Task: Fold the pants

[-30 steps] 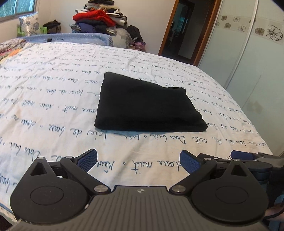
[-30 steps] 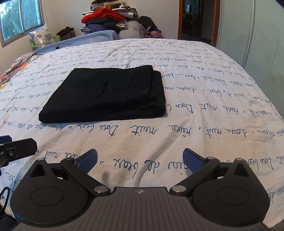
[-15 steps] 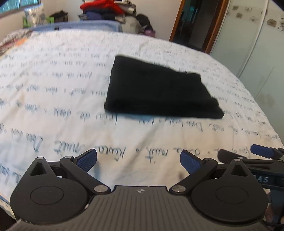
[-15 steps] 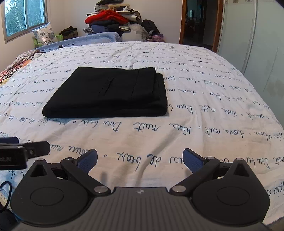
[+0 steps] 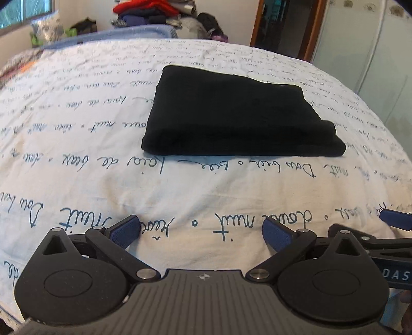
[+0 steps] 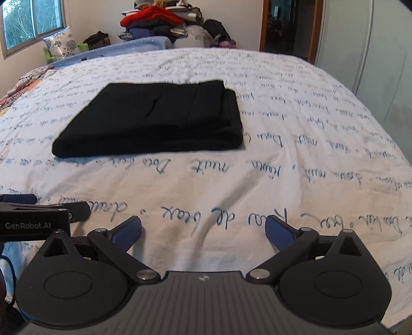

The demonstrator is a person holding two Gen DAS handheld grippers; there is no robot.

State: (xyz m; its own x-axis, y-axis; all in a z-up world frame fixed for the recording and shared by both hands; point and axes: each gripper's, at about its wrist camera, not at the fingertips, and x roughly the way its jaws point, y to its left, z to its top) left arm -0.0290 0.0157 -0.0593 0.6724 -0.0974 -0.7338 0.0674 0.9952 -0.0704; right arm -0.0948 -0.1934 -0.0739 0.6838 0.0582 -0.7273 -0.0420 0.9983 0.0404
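Pants, black and folded into a flat rectangular stack, lie on the bed ahead of both sets of jaws and well apart from them. In the left wrist view the stack sits ahead and slightly right of the jaw centreline; in the right wrist view it sits ahead and to the left. The layered edges of the stack face right.

Left gripper: jaws spread wide, holding nothing. The blue pads hang just above the printed bedcover near the bed's front edge; contact with the cloth cannot be confirmed. The gripper points level along the bed toward the pants.

Right gripper: jaws spread wide, holding nothing. Its blue pads hang over the bedcover in the same manner, and the gripper points forward along the bed.

The two grippers are side by side. The right gripper's body shows at the right edge of the left wrist view, and the left gripper's body, marked "GenRobot.AI", shows at the left edge of the right wrist view.

Beyond the pants, past the far side of the bed, stands a pile of clothes. A window is at far left and a doorway at far right.
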